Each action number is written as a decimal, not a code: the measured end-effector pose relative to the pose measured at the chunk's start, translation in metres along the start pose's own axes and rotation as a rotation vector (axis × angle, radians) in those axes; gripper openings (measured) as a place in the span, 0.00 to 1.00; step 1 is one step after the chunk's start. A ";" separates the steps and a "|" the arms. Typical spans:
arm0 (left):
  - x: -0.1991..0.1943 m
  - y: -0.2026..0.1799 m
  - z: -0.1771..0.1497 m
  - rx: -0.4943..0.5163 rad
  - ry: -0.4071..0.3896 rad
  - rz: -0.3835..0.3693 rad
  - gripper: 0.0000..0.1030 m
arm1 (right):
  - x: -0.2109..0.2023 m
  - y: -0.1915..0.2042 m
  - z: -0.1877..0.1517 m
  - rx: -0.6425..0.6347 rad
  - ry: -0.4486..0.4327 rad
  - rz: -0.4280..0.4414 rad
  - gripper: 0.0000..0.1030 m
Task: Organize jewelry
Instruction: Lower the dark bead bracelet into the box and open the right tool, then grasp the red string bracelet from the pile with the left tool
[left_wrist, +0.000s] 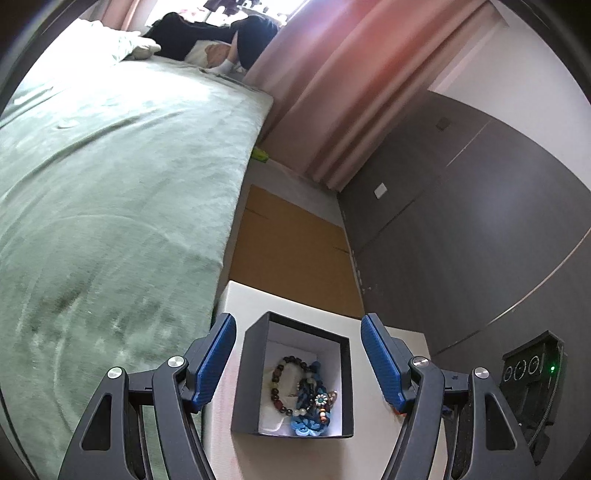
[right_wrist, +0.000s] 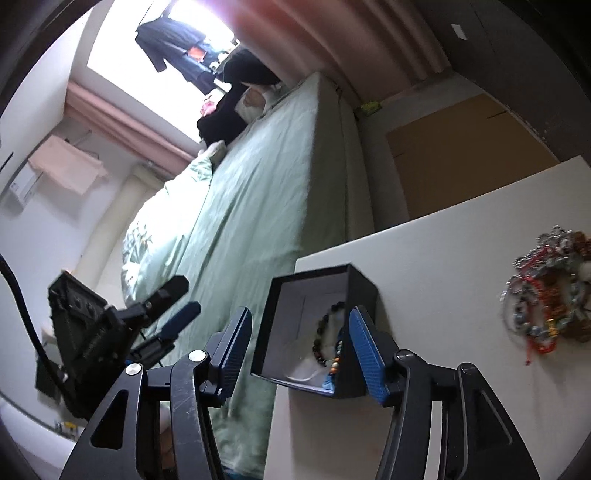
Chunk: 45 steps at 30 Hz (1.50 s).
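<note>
Small black square cardboard box (left_wrist: 291, 376) with a white lining, sitting open on the white tabletop (left_wrist: 314, 306) beside the green-covered bed (left_wrist: 110, 184). Inside it already: a dark brown beaded bracelet (left_wrist: 286, 386) lying against a blue braided cord piece (left_wrist: 308, 410) with a small flower charm. Well apart to the right, a tangled heap of silver, red and beaded jewellery (right_wrist: 546, 295) waiting loose on the tabletop, blurred, so single pieces hard to tell apart.

Left gripper (left_wrist: 298, 360) spread wide, straddling the box, holding nothing. Right gripper (right_wrist: 300, 349) likewise spread wide and empty, its right pad in front of the box's near corner, possibly touching.

Probably between picks. Best done by steadying the box with the left, swinging the right across to the heap, coming down on one strand at its edge rather than the middle, closing gently, lifting slowly to shake off snagged neighbours, then lowering into the free white corner of the box.
</note>
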<state>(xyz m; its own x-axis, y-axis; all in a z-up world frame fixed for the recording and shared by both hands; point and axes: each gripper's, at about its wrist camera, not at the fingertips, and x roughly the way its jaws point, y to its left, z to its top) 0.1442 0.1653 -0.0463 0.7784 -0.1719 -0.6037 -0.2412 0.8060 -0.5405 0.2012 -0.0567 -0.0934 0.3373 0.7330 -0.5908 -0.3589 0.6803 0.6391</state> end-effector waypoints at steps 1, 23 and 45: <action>0.001 -0.002 -0.001 0.004 0.004 -0.001 0.69 | -0.002 -0.002 0.000 0.003 -0.001 -0.010 0.55; 0.051 -0.097 -0.047 0.204 0.112 -0.067 0.69 | -0.095 -0.086 0.016 0.140 -0.096 -0.202 0.58; 0.123 -0.182 -0.121 0.362 0.287 -0.118 0.31 | -0.136 -0.144 0.013 0.264 -0.097 -0.277 0.58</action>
<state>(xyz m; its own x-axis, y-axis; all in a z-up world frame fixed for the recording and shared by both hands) 0.2138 -0.0716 -0.0933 0.5844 -0.3823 -0.7158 0.0959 0.9084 -0.4069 0.2189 -0.2544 -0.0989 0.4755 0.5097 -0.7170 -0.0110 0.8184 0.5745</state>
